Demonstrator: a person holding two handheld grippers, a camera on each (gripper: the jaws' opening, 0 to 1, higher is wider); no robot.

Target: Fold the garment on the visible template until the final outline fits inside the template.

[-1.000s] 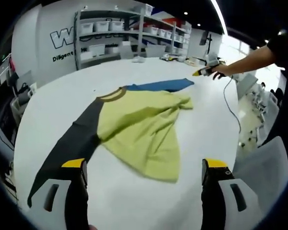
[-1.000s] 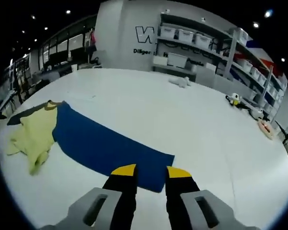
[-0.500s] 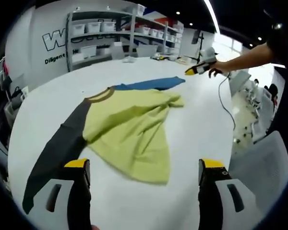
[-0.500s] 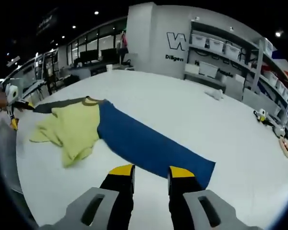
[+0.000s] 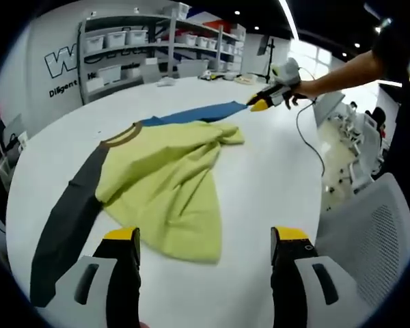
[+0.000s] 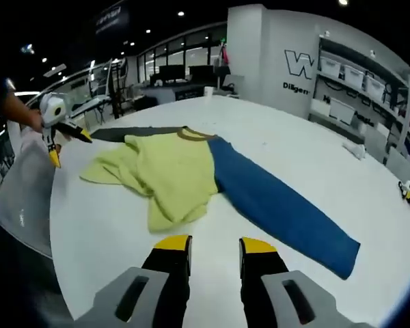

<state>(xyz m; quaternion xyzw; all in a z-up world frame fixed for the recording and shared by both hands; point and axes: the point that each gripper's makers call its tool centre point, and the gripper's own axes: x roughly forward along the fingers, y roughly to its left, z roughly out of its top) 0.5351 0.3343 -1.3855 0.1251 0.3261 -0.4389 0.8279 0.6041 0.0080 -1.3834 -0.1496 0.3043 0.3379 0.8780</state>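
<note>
The garment lies spread and rumpled on the white round table (image 5: 273, 178). Its yellow-green body (image 5: 167, 181) is bunched, with a dark grey sleeve (image 5: 65, 219) on one side and a blue sleeve (image 5: 198, 113) on the other. My left gripper (image 5: 206, 238) hovers open and empty just before the body's near hem. A hand holds my right gripper (image 5: 260, 104) over the blue sleeve's far end. In the right gripper view the body (image 6: 167, 171) and blue sleeve (image 6: 280, 208) lie ahead of my right gripper (image 6: 215, 244), whose jaws stand close together, empty. The left gripper (image 6: 70, 147) hangs beyond the body.
A grey mesh chair (image 5: 372, 239) stands at the table's edge by my left gripper. A cable (image 5: 311, 140) trails across the table from the right gripper. Shelves with white bins (image 5: 133, 51) line the far wall. Small items (image 6: 406, 191) sit at the table's far side.
The right gripper has come down toward the blue sleeve's end and turned to face the garment. The left gripper has edged closer to the yellow-green hem. The garment itself lies as before.
</note>
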